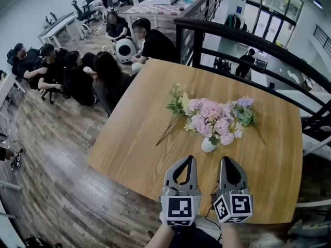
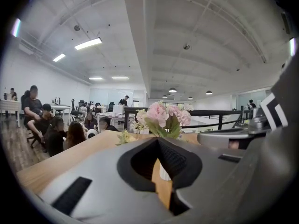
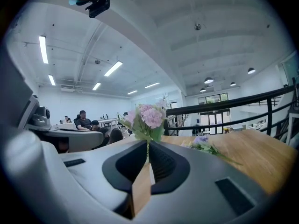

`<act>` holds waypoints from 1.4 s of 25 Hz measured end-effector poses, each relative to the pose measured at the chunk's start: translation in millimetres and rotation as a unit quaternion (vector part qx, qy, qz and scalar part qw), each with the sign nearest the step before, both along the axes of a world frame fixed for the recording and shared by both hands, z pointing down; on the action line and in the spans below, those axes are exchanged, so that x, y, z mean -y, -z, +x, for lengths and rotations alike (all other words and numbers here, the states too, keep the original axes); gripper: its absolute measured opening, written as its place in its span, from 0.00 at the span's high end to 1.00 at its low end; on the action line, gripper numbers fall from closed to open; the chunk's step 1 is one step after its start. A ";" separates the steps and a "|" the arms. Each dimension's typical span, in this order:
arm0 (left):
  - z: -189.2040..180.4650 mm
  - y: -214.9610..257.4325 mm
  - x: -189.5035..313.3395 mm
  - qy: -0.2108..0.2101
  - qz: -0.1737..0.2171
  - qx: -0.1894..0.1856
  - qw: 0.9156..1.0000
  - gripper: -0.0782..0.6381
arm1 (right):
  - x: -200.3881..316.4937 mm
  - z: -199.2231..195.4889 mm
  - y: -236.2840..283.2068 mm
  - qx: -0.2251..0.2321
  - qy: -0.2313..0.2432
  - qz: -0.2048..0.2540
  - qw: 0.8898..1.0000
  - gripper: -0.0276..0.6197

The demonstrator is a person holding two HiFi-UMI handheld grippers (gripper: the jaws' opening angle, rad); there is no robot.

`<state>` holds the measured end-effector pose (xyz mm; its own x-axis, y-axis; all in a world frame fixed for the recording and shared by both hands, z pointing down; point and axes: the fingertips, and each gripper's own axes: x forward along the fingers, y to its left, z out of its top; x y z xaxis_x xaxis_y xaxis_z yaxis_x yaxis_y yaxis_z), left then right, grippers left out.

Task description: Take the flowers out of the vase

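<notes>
A broad wooden tabletop (image 1: 155, 154) sits beside a dark railing (image 1: 248, 40). At its near edge two hand-held tools point toward the middle. The left tool (image 1: 190, 160) is empty, its tips touching. The right tool (image 1: 227, 161) is empty, with only a thin slit between its jaws. Just beyond them, pink flowers (image 1: 212, 119) stand in a small white vase (image 1: 208, 145), with a pale stem (image 1: 176, 105) lying to its left and a purple stem (image 1: 244, 110) to its right. The blooms look light and crushable, and the vase easily tipped, so pinching the stems just above the rim seems safest.
</notes>
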<state>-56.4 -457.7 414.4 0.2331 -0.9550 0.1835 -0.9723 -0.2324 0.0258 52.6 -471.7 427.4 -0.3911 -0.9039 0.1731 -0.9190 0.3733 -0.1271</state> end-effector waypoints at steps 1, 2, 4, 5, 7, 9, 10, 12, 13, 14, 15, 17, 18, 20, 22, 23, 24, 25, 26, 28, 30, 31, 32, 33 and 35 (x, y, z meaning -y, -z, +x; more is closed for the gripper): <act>-1.8 -1.3 2.5 -0.001 -0.003 -0.001 1.000 0.84 | 3.5 -1.4 -1.2 -0.001 -0.002 -0.002 1.000 0.92; -3.6 -2.9 4.8 -0.001 -0.005 -0.002 1.000 0.84 | 6.7 -2.6 -2.9 -0.003 -0.004 -0.004 1.000 0.92; -6.9 -6.6 9.5 -0.003 -0.009 -0.004 1.000 0.84 | 12.6 -4.9 -7.7 -0.007 -0.008 -0.009 1.000 0.92; -8.6 -8.7 12.0 -0.004 -0.011 -0.005 1.000 0.84 | 15.4 -6.0 -10.4 -0.008 -0.009 -0.012 1.000 0.92; -12.6 -12.8 17.2 -0.004 -0.014 -0.006 1.000 0.84 | 20.9 -8.9 -16.1 -0.012 -0.010 -0.015 1.000 0.92; -17.0 -15.7 22.1 -0.004 -0.016 -0.007 1.000 0.84 | 26.1 -11.9 -22.1 -0.020 -0.008 -0.020 1.000 0.91; -19.1 -16.7 24.2 -0.005 -0.017 -0.009 1.000 0.84 | 28.4 -12.7 -24.8 -0.025 -0.008 -0.023 0.999 0.91; -23.3 -17.9 27.9 -0.005 -0.018 -0.011 1.000 0.84 | 32.4 -13.4 -28.8 -0.032 -0.010 -0.027 0.999 0.89; -25.3 -18.5 29.7 -0.005 -0.018 -0.012 1.000 0.84 | 34.2 -13.8 -30.3 -0.033 -0.010 -0.029 0.999 0.87; -26.9 -19.5 31.3 -0.005 -0.019 -0.012 1.000 0.84 | 35.9 -14.1 -31.8 -0.033 -0.009 -0.030 0.999 0.85; -28.1 -21.0 32.7 -0.005 -0.021 -0.013 1.000 0.84 | 37.4 -14.5 -33.3 -0.033 -0.008 -0.031 0.999 0.85; -29.7 -25.3 33.6 -0.004 -0.033 -0.018 0.999 0.84 | 40.8 -15.6 -36.4 -0.035 -0.006 -0.032 0.999 0.85; -29.9 -27.9 33.5 -0.003 -0.042 -0.022 0.999 0.84 | 42.8 -16.2 -37.9 -0.037 -0.005 -0.032 0.999 0.85; -29.9 -31.7 34.5 -0.003 -0.046 -0.022 0.999 0.84 | 46.9 -17.5 -40.9 -0.041 0.000 -0.034 0.999 0.82; -29.5 -34.2 35.0 -0.004 -0.040 -0.017 0.999 0.84 | 49.8 -18.0 -44.0 -0.044 0.006 -0.036 0.998 0.81; -28.9 -35.4 34.7 -0.004 -0.039 -0.015 0.999 0.84 | 50.9 -17.6 -45.2 -0.045 0.009 -0.036 0.998 0.81; -28.1 -36.8 33.8 -0.004 -0.041 -0.015 0.999 0.84 | 52.2 -17.0 -46.2 -0.048 0.012 -0.035 0.998 0.81; -27.1 -38.6 32.6 -0.003 -0.047 -0.017 0.999 0.84 | 53.7 -16.4 -46.8 -0.049 0.016 -0.033 0.998 0.81; -26.1 -40.4 31.4 -0.001 -0.054 -0.020 0.998 0.84 | 55.4 -16.3 -46.9 -0.050 0.021 -0.030 0.998 0.81; -24.2 -43.9 30.2 0.003 -0.063 -0.022 0.998 0.84 | 59.1 -18.1 -46.5 -0.050 0.038 -0.025 0.998 0.81; -21.5 -47.5 29.6 0.007 -0.074 -0.027 0.997 0.84 | 62.2 -19.7 -50.2 -0.052 0.052 -0.023 0.997 0.77; -19.8 -49.0 29.3 0.009 -0.079 -0.030 0.996 0.84 | 63.5 -20.0 -52.3 -0.054 0.058 -0.023 0.997 0.77; -18.2 -49.9 29.7 0.010 -0.080 -0.030 0.996 0.84 | 64.9 -20.2 -53.1 -0.057 0.062 -0.023 0.996 0.77; -16.9 -50.1 30.8 0.010 -0.075 -0.026 0.997 0.84 | 66.5 -20.3 -53.1 -0.059 0.066 -0.022 0.996 0.77; -14.6 -50.4 32.6 0.011 -0.061 -0.017 0.998 0.84 | 70.0 -20.1 -53.5 -0.059 0.074 -0.021 0.995 0.77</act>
<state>-71.0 -490.4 464.8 0.2200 -0.9313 0.2904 -0.9753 -0.2037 0.0856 32.4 -541.7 480.9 -0.4940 -0.8290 0.2622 -0.8639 0.5021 -0.0403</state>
